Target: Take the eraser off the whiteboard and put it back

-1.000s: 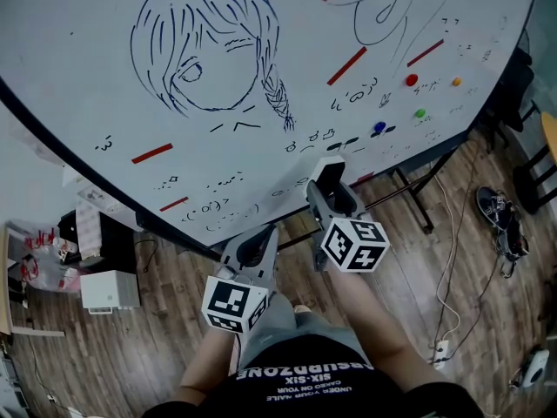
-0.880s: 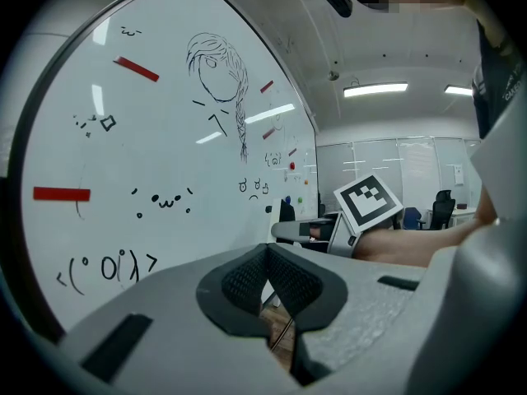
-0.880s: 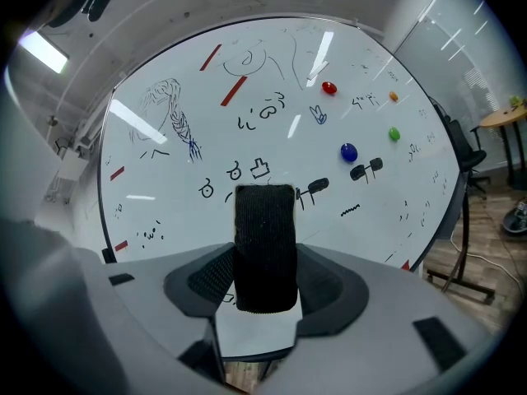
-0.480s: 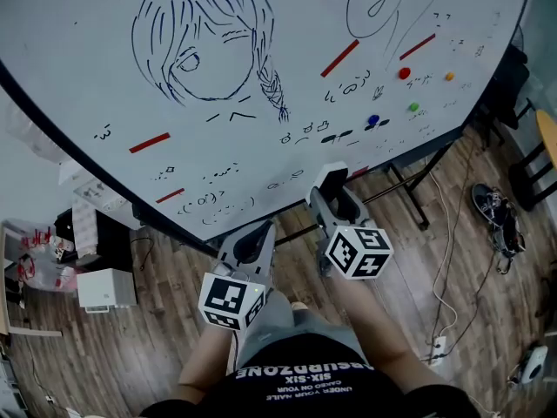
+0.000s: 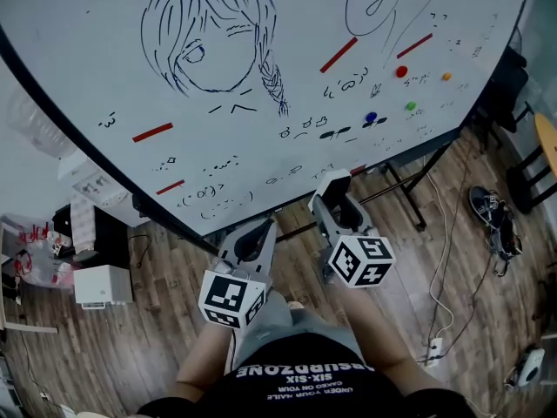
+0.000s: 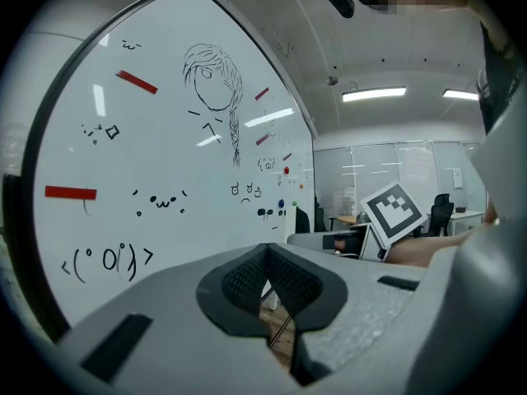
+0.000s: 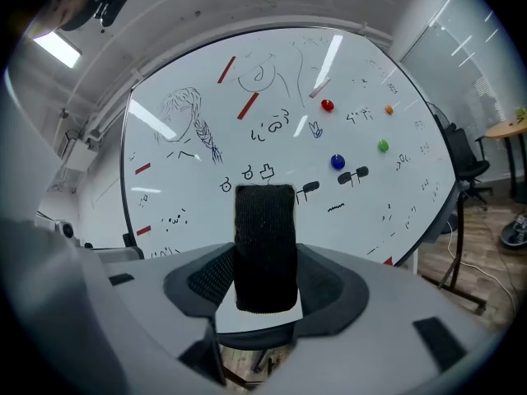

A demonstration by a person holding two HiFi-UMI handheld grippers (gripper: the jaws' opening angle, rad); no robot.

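- Right gripper view: the right gripper (image 7: 265, 280) has both jaws clamped on a black, felt-faced rectangular eraser (image 7: 265, 237), with one pad against each long side.
- The eraser stands upright in the grip, and its upper part rises clear above the jaw tips.
- A large white whiteboard (image 7: 362, 220) fills the background behind the eraser. It carries black doodles, slanted red strips (image 7: 248, 104) and four round magnets: red (image 7: 327, 104), blue (image 7: 337, 161), green (image 7: 382, 146) and orange (image 7: 389, 109).
- Left gripper view: the left gripper (image 6: 265, 262) has its dark ribbed pads closed against each other, with nothing between them. The whiteboard lies to its left.
- Head view: both grippers are held low in front of the person, side by side, with the right one reaching further forward.
- The right gripper's tip sits at the whiteboard's lower edge. The eraser appears to be off the board's face, though the steep angle makes contact hard to rule out.
- A blue line drawing of a head with a braid (image 5: 213, 33) occupies the upper board.
- Brown wood-plank flooring (image 5: 157, 320) lies below.
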